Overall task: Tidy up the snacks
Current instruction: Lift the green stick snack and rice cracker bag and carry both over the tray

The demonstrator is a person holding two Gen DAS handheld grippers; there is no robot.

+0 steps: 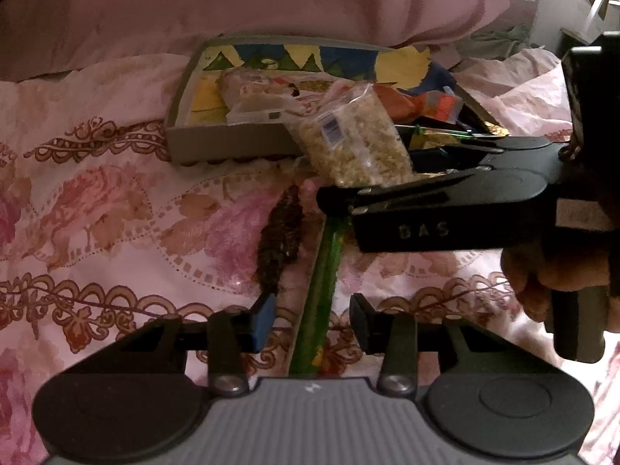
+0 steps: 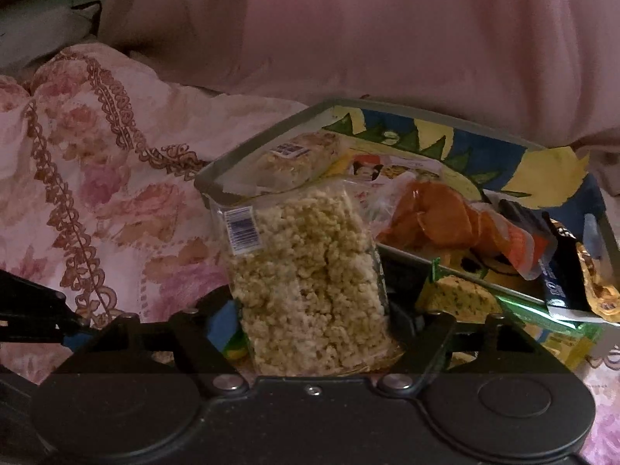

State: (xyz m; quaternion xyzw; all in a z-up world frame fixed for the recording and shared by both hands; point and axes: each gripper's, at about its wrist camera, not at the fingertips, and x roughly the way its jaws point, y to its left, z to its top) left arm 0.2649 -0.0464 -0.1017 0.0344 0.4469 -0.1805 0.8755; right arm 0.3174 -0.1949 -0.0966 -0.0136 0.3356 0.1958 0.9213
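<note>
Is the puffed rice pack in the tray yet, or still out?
Out. The puffed rice pack is clamped between the right gripper's jaws, held at the tray's near corner, above the bedspread, not lying inside.

Clear puffed-rice packet (image 2: 310, 283) upright, tilted — gripped over tray (image 2: 248, 139) front edge; orange chips (image 2: 445, 221) inside.

A clear bag of puffed-rice cake (image 2: 310, 279) leans over the near edge of the grey cardboard tray (image 1: 228, 139). A second clear bag of rice cake (image 2: 298, 162) lies inside it. The orange crisps packet (image 2: 445, 217) sits right of that, seemingly in the tray.
</note>
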